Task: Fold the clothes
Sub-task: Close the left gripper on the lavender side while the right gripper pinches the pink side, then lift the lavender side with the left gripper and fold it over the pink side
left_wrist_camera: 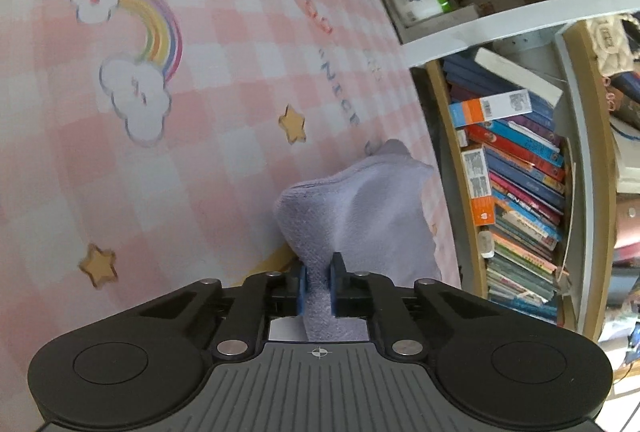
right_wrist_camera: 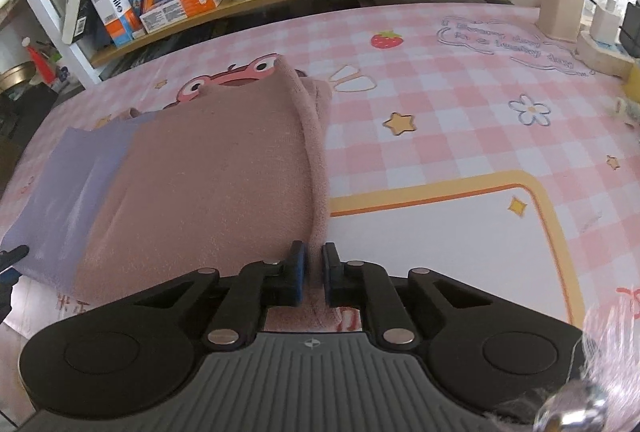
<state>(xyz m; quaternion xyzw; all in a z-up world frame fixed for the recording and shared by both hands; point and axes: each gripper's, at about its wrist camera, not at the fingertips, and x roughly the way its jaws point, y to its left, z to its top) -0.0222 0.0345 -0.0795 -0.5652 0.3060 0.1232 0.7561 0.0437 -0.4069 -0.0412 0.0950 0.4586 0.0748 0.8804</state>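
The left gripper (left_wrist_camera: 318, 286) is clamped on a corner of the lilac cloth (left_wrist_camera: 372, 212), its blue pads (left_wrist_camera: 302, 288) pressed into a bunched fold that rises up from the pink checked table cover (left_wrist_camera: 200, 152). That corner sits close to the table edge, beside the bookshelf (left_wrist_camera: 516, 168). Across the table, the cloth shows as a garment lying flat: a lilac part (right_wrist_camera: 68, 184) on the left and a broad dusty-pink part (right_wrist_camera: 208, 176) beside it, with a rolled pink hem (right_wrist_camera: 316, 160) running along its right side. The right gripper (right_wrist_camera: 316, 278) is closed on the near end of that hem, just above the white panel (right_wrist_camera: 440, 232) printed on the cover. Holding the two near corners at once probably lets the person lift that edge evenly and carry it over for a fold.
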